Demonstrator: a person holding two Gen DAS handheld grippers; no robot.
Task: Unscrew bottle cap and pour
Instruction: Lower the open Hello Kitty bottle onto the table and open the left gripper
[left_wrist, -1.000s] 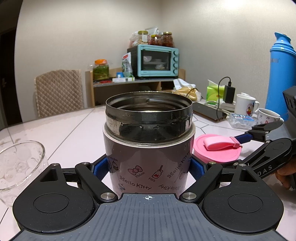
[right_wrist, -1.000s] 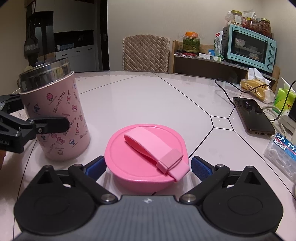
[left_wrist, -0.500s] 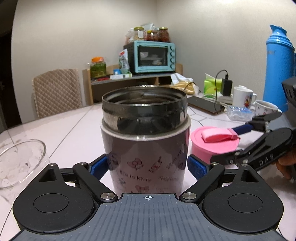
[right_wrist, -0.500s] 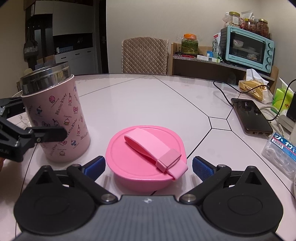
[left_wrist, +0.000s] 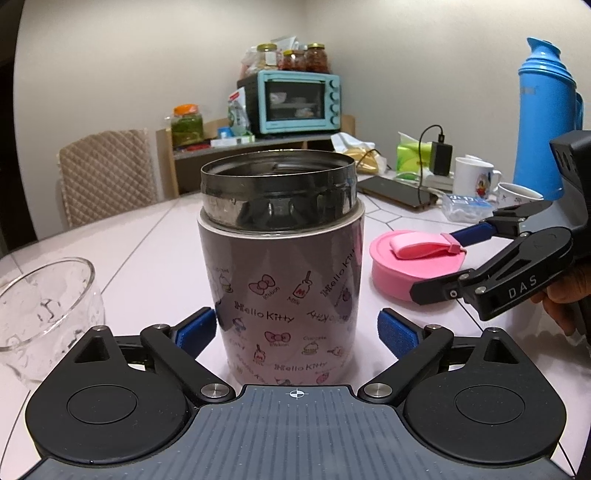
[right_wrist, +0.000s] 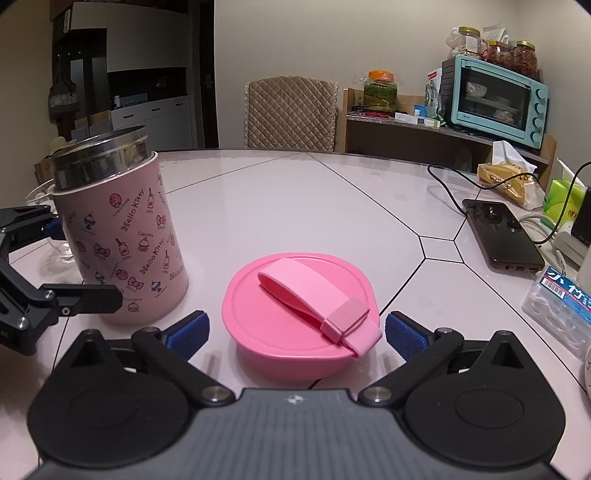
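Left of the flask (left_wrist: 282, 266) stands a glass bowl (left_wrist: 44, 310). The left gripper (left_wrist: 295, 328) has just been opening, pads clear of its rigid, probably slippery wall; grip mid-body. Right of it, the right gripper (right_wrist: 297, 328) has been spreading around the freed pink cap (right_wrist: 299, 314).

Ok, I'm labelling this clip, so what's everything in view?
jar: one, pink with steel rim, open, table centre
lid: one, pink with strap, flat on table beside jar
glass bowl: one, clear, at the jar's other side from the lid
phone: one, dark, cable attached
thermos: one, blue, behind mugs
mugs: two, white
toaster oven: one, teal, on shelf
chair: one, beige quilted
table: one, pale
left gripper: open around jar, jaws just opened
right gripper: open around lid, jaws just opened
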